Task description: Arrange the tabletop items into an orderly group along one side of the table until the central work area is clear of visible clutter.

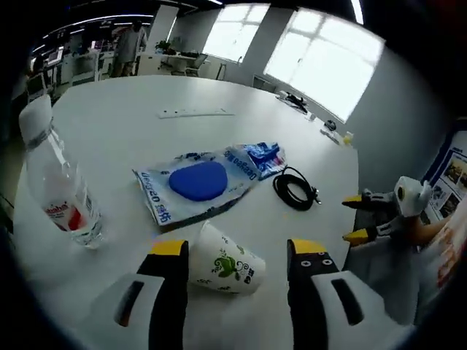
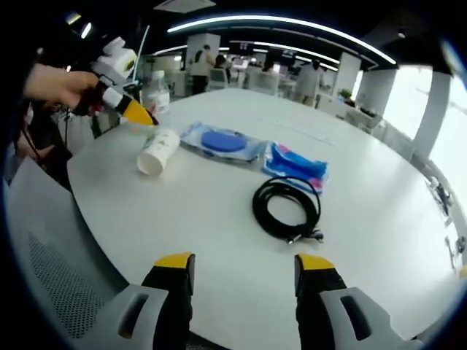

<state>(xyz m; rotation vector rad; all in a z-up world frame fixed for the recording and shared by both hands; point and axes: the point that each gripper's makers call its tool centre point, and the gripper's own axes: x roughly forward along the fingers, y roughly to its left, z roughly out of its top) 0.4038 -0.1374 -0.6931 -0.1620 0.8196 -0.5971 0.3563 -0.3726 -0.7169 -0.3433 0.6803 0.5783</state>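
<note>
the round white table (image 1: pixel 131 124) stretches away ahead of both claws and carries everything. in the left gripper view the left claw (image 1: pixel 237 249) stands wide apart, its yellow-tipped jaws on either side of a white paper cup (image 1: pixel 225 267) lying on its side; whether either jaw touches the cup cannot be told, and nothing is clamped. just beyond the cup, past the jaw tips, lies a flat clear plastic pack with a blue oval pad (image 1: pixel 198 182) inside it, and a smaller blue-printed packet (image 1: pixel 261 159) rests against its far right end. right of that packet, ahead of the right jaw, sits a coiled black cable (image 1: pixel 294 191). off to the left of the left jaw a clear water bottle (image 1: pixel 55 179) with a red label stands upright.

in the right gripper view the right claw (image 2: pixel 244 265) is likewise spread wide and holds nothing, hanging near the table's close edge. the cable (image 2: pixel 286 208) lies straight ahead of it, the blue packet (image 2: pixel 295 165) just beyond, the pad pack (image 2: pixel 222 141) farther left, then the cup (image 2: pixel 157 151) with the left claw (image 2: pixel 139 113) at it, held in a person's hand (image 2: pixel 62 84).
</note>
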